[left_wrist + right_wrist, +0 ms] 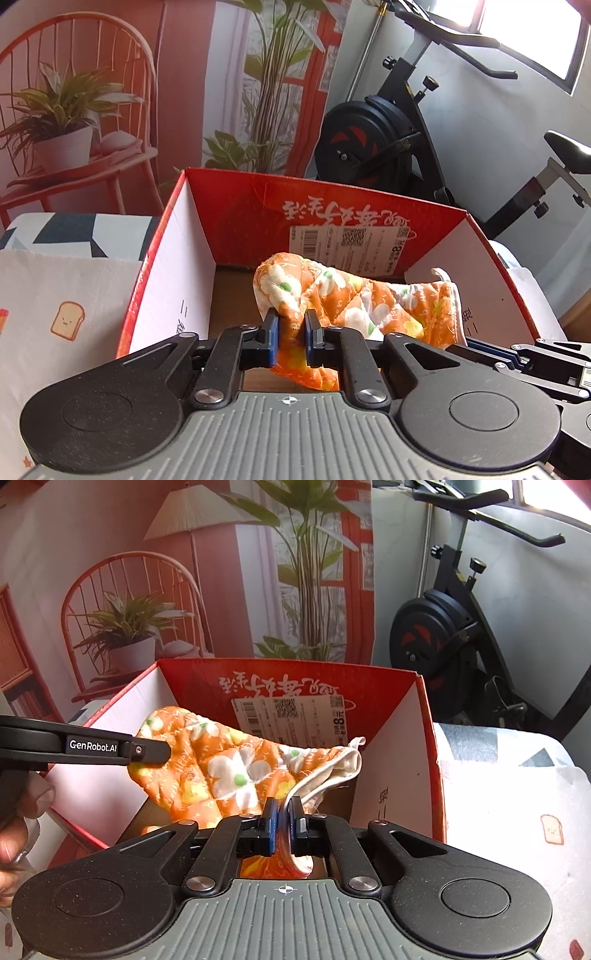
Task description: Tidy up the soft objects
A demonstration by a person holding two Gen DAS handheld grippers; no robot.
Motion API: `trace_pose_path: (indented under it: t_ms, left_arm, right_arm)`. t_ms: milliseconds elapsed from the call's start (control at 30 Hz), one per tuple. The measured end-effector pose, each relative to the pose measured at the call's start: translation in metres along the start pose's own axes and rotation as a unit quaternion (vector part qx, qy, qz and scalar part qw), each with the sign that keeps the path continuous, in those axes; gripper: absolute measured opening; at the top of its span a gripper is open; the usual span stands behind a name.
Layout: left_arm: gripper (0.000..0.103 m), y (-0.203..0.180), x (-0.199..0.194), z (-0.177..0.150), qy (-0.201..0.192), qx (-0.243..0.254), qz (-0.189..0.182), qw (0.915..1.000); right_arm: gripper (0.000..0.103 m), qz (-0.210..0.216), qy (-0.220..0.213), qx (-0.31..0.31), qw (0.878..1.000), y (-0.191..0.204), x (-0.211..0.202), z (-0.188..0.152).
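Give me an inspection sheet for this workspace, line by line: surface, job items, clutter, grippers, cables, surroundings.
Surface: table under a white toast-print cloth, with a geometric-print cover behind it.
Job's things: orange floral oven mitt held over the open red cardboard box; its white-trimmed cuff points right.
Clutter: nothing seen.
Grippers: left gripper shut on the mitt's rounded end; right gripper shut on the cuff edge.
Cables: nothing seen.
Surroundings: printed backdrop of a chair, plants and a lamp behind the box; black exercise bike at right; bright window at top right.
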State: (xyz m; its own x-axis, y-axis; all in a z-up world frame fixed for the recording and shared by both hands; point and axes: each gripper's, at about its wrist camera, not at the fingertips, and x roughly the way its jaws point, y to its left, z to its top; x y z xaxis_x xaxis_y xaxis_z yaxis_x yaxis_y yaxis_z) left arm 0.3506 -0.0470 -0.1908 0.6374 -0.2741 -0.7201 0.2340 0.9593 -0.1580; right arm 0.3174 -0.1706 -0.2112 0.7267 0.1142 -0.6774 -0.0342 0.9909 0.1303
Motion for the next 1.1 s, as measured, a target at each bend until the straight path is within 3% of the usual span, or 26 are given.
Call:
trace_pose_path:
  t_ms: [200, 333, 733, 933, 1100]
  left_arm:
    - [0.038, 0.005, -0.004, -0.001, 0.015, -0.011, 0.003, 0.9998]
    - [0.038, 0.01, -0.022, -0.001, 0.011, -0.015, 0.001, 0.9998]
    - [0.038, 0.024, -0.103, -0.044, -0.008, -0.007, -0.013, 0.9999]
    - [0.038, 0.033, -0.119, -0.077, 0.005, -0.019, -0.009, 0.9998]
    - [0.038, 0.035, -0.125, -0.111, 0.026, -0.035, -0.022, 0.9988]
  right_arm:
    - [0.023, -0.029, 0.0, 0.002, 1.0, 0.001, -0.009, -0.003]
    - [0.033, -0.038, -0.017, 0.007, 0.999, -0.002, -0.028, -0.006]
    - [0.033, -0.009, -0.07, 0.026, 0.997, 0.001, -0.102, -0.044]
    - [0.033, 0.007, -0.069, 0.026, 0.997, 0.012, -0.12, -0.067]
    - [0.033, 0.023, -0.041, 0.018, 0.999, 0.02, -0.127, -0.094]
